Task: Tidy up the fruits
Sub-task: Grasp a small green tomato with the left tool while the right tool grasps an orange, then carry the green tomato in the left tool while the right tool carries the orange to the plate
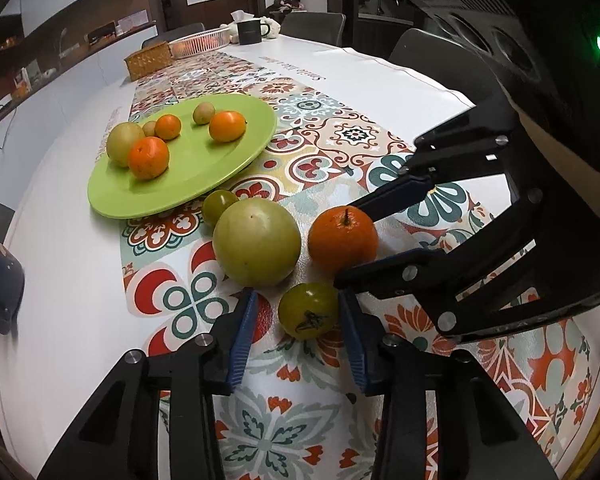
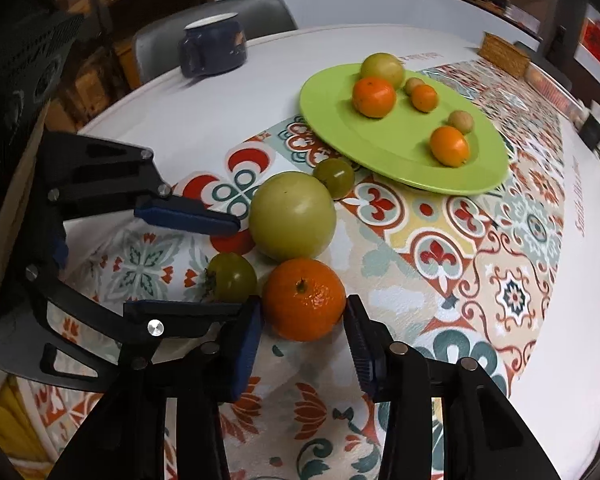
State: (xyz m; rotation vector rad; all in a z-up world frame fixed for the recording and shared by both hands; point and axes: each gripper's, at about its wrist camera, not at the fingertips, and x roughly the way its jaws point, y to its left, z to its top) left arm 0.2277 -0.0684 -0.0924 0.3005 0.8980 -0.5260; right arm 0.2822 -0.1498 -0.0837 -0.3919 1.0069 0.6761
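Between the blue pads of my left gripper (image 1: 300, 314) lies a small green tomato (image 1: 308, 310) on the tablecloth. The right pad touches it and the left pad stands a little off, so the gripper is open. My right gripper (image 2: 304, 320) has both pads against the sides of an orange (image 2: 304, 298), which rests on the cloth. A large green tomato (image 1: 257, 242) and another small green tomato (image 1: 219, 206) lie just beyond. The green plate (image 1: 188, 184) behind them holds three oranges and three greenish fruits. Each gripper also shows in the other's view: the right gripper (image 1: 346, 242), the left gripper (image 2: 240, 268).
A dark blue mug (image 2: 212, 46) stands near the table edge left of the plate, with a grey chair (image 2: 220, 12) behind it. At the far end of the table stand a wicker box (image 1: 148, 60), a white basket (image 1: 200, 42) and a black mug (image 1: 250, 31).
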